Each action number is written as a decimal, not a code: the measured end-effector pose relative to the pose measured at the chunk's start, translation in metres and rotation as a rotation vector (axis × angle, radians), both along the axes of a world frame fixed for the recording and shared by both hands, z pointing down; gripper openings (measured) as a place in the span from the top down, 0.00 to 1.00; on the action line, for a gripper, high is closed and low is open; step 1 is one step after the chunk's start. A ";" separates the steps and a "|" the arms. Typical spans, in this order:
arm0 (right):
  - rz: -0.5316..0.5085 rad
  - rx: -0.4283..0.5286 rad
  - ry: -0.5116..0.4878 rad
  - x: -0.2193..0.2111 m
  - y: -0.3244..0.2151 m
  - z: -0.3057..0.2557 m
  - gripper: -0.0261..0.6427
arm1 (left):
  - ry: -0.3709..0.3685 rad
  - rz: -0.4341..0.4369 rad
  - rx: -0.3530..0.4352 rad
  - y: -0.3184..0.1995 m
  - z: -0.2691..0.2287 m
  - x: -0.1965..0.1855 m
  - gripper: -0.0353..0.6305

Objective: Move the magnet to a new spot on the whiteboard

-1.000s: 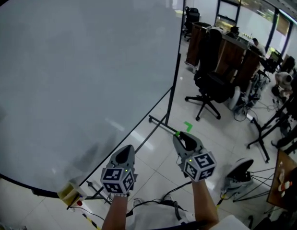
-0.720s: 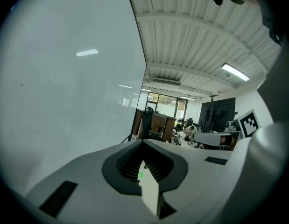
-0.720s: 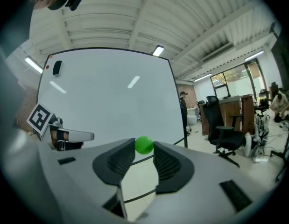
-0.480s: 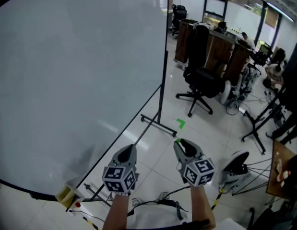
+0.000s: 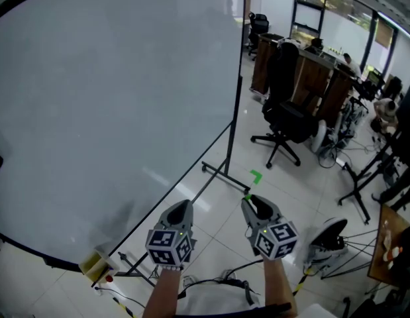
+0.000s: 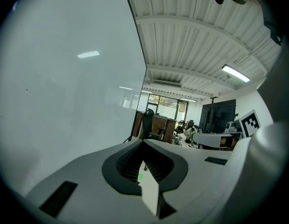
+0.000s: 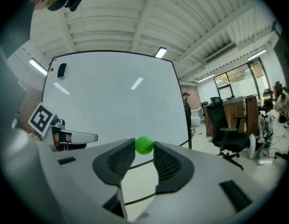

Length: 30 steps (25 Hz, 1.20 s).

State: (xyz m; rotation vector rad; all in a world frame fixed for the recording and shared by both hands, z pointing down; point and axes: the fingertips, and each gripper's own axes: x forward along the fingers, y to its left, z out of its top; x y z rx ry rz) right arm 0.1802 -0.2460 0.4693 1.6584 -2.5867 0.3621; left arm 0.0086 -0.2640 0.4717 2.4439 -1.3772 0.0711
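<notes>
A large whiteboard (image 5: 112,111) on a wheeled stand fills the left of the head view. A small round green magnet (image 7: 144,145) sits between the tips of my right gripper (image 7: 144,146), which is shut on it and held off the board. In the head view the magnet (image 5: 247,196) shows as a green speck at the right gripper's (image 5: 249,199) tip, over the floor. My left gripper (image 5: 182,205) hovers beside it, near the board's lower edge. Its jaws meet at the tips (image 6: 143,143) with nothing between them.
A dark eraser-like block (image 7: 61,70) and a small red dot (image 7: 52,69) sit at the whiteboard's (image 7: 111,101) upper left. A yellow object (image 5: 92,267) lies by the board's foot. A black office chair (image 5: 287,121), desks and stands fill the right. A green floor mark (image 5: 257,175) lies ahead.
Both grippers have drifted a little while the head view swung left and back. The green magnet stays in the right jaws; the left stays shut.
</notes>
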 end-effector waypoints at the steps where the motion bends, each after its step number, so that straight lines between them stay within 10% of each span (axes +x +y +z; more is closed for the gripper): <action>1: -0.004 0.000 -0.002 -0.002 -0.001 0.000 0.76 | 0.001 -0.004 0.001 0.000 -0.001 -0.001 0.95; 30: -0.283 0.172 0.090 -0.116 -0.143 -0.079 0.76 | -0.028 -0.181 0.055 -0.016 -0.028 -0.064 0.95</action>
